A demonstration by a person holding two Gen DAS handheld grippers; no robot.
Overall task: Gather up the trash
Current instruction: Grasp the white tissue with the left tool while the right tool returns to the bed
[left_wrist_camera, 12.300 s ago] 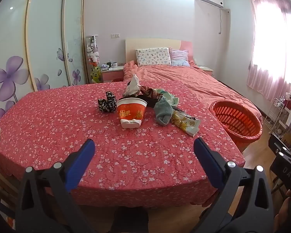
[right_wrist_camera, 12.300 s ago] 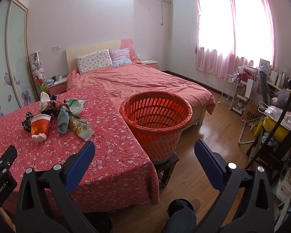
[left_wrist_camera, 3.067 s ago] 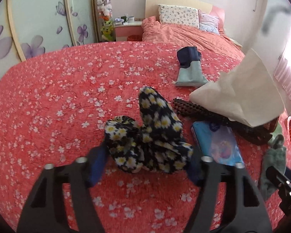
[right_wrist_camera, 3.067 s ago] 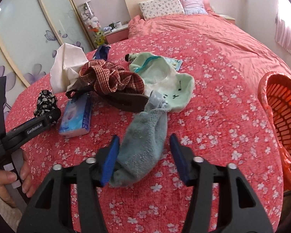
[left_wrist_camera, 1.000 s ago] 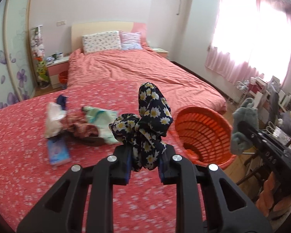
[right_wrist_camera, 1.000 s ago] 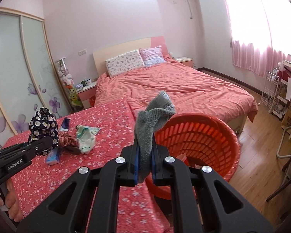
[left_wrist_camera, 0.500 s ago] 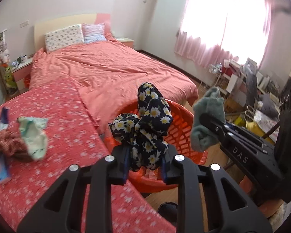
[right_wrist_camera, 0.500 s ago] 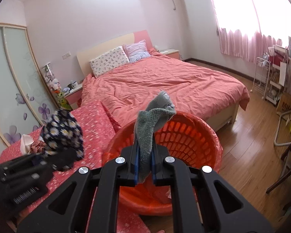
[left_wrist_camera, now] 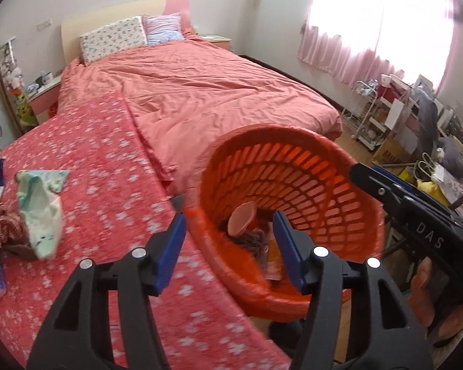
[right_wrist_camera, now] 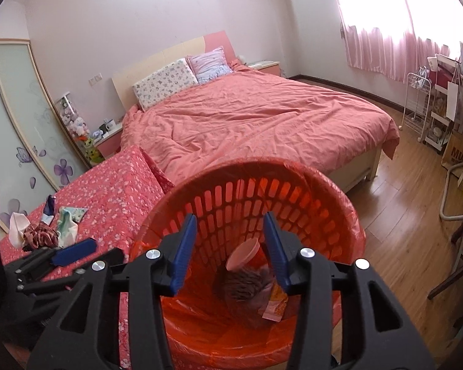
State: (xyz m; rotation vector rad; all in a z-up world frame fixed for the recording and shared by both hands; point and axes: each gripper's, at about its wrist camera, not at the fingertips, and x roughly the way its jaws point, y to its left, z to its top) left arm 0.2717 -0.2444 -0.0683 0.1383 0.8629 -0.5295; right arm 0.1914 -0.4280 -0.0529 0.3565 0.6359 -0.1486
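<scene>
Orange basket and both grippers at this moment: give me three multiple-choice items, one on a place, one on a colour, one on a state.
1. Where does the orange basket stand?
A. on the bed
B. beside the flowered tabletop
C. under the window

2. What colour are the pads on the jaws?
A. blue
B. yellow
C. white

3. How do the jaws of the right gripper stand?
A. shut on a sock
B. shut on nothing
C. apart, nothing between them

Answers:
1 B, its rim sits at the edge of the tabletop.
2 A, both views show blue pads.
3 C, the jaws have just been opening and only the basket's inside shows through the gap.
</scene>
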